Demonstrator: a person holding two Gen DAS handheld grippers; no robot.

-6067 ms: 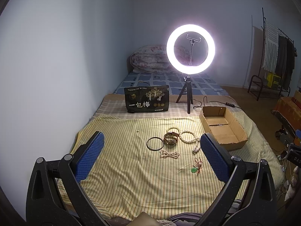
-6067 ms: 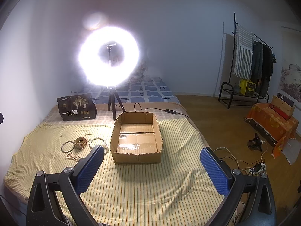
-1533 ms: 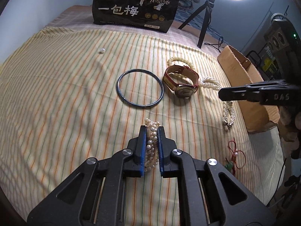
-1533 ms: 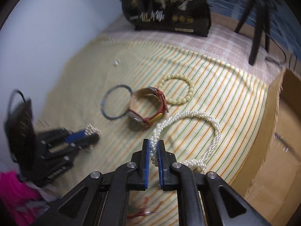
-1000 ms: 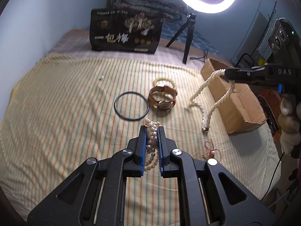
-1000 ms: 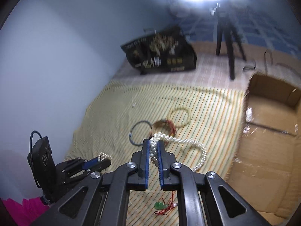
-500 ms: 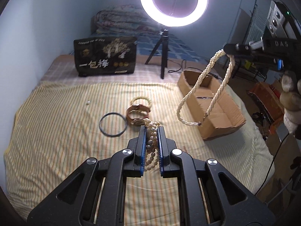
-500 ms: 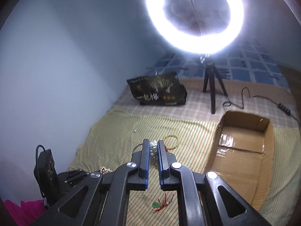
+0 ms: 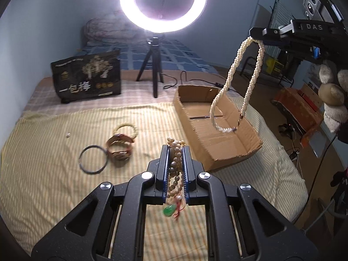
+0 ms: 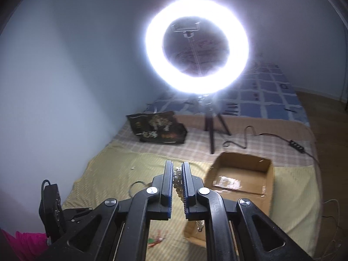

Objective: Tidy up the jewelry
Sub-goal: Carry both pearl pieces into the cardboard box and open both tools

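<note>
My left gripper [image 9: 175, 150] is shut on a pearl bracelet [image 9: 175, 165] and holds it above the striped cloth. My right gripper [image 10: 177, 169] is shut on a long pearl necklace [image 9: 236, 87], whose loop hangs over the open cardboard box [image 9: 219, 150]; in the right wrist view the pearls [image 10: 178, 181] sit between the jaws. A dark bangle [image 9: 93, 162], a red-strap watch [image 9: 120, 149] and a bead bracelet [image 9: 127, 128] lie on the cloth. A green pendant on red cord [image 9: 171, 210] lies below my left gripper.
A ring light on a tripod [image 9: 162, 6] stands behind the box with its cable [image 9: 174, 82]. A black printed bag [image 9: 87, 78] stands at the back left. A small loose bead [image 9: 68, 134] lies on the cloth. A clothes rack [image 9: 274, 50] is far right.
Both grippers have risen and moved right. The necklace loop now hangs over the box instead of beside it. The left gripper still holds the bracelet.
</note>
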